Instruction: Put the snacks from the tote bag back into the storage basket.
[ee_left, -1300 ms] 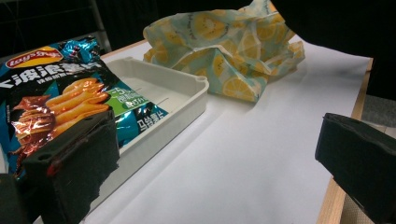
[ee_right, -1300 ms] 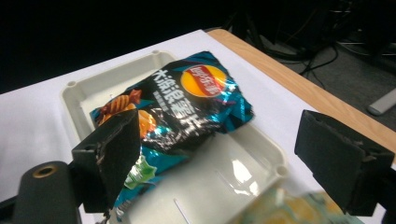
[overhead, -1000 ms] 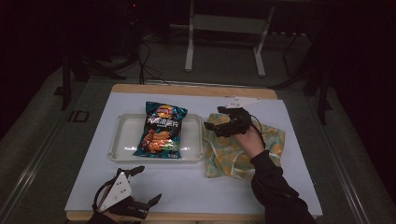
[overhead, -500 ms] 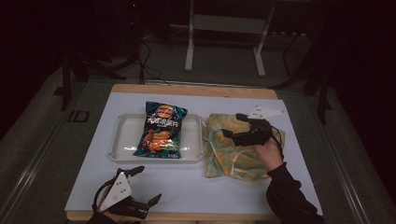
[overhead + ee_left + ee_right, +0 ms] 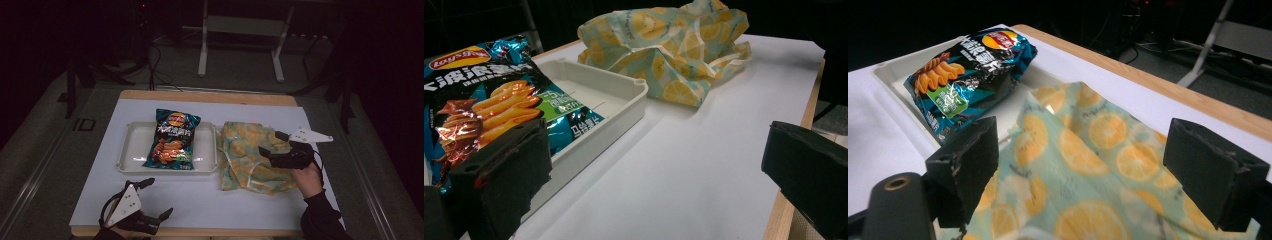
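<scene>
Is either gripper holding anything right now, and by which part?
Nothing is held. The right gripper hovers open over the lemon-print bag; the left gripper is open above bare table.

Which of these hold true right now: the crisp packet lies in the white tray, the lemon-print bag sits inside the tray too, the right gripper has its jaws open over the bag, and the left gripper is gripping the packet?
1. The crisp packet lies in the white tray. True.
2. The lemon-print bag sits inside the tray. False: it lies on the table sheet beside the tray's right edge.
3. The right gripper has its jaws open over the bag. True.
4. The left gripper is gripping the packet. False: its jaws are open and empty, near the table's front edge.
</scene>
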The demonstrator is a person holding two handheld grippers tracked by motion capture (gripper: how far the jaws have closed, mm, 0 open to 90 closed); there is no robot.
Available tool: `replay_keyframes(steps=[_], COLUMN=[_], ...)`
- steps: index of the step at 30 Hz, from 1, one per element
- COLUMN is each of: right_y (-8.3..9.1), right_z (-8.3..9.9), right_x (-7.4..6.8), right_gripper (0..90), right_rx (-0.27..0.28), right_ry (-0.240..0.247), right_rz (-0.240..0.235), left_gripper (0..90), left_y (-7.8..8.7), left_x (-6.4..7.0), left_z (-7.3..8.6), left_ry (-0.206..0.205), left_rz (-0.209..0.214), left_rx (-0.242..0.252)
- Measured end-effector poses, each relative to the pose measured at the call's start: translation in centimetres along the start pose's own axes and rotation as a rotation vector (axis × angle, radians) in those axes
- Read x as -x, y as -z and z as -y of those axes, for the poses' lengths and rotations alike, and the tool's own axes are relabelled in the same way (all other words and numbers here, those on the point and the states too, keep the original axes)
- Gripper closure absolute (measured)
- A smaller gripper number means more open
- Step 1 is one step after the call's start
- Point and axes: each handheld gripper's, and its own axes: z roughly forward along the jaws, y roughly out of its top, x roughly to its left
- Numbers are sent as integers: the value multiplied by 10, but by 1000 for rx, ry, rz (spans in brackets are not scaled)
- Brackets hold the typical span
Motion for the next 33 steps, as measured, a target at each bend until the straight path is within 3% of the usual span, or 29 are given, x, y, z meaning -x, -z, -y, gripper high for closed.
replay_keyframes(steps=[12, 26, 33], right_y=[35, 58, 66], right_z=[37, 75, 86], right_x=[10, 12, 9], right_gripper=[144, 138, 128], right_rx=[29, 38, 45], right_ry=[-51, -95, -104], right_rz=[100, 249, 266], left_gripper=[2, 1, 1], left_y=[0, 1, 1], left_x=[0, 1, 1], left_z=[0, 0, 0], left_ry=[-6, -8, -10], left_rz=[1, 0, 4], left_rx=[-5, -3, -5])
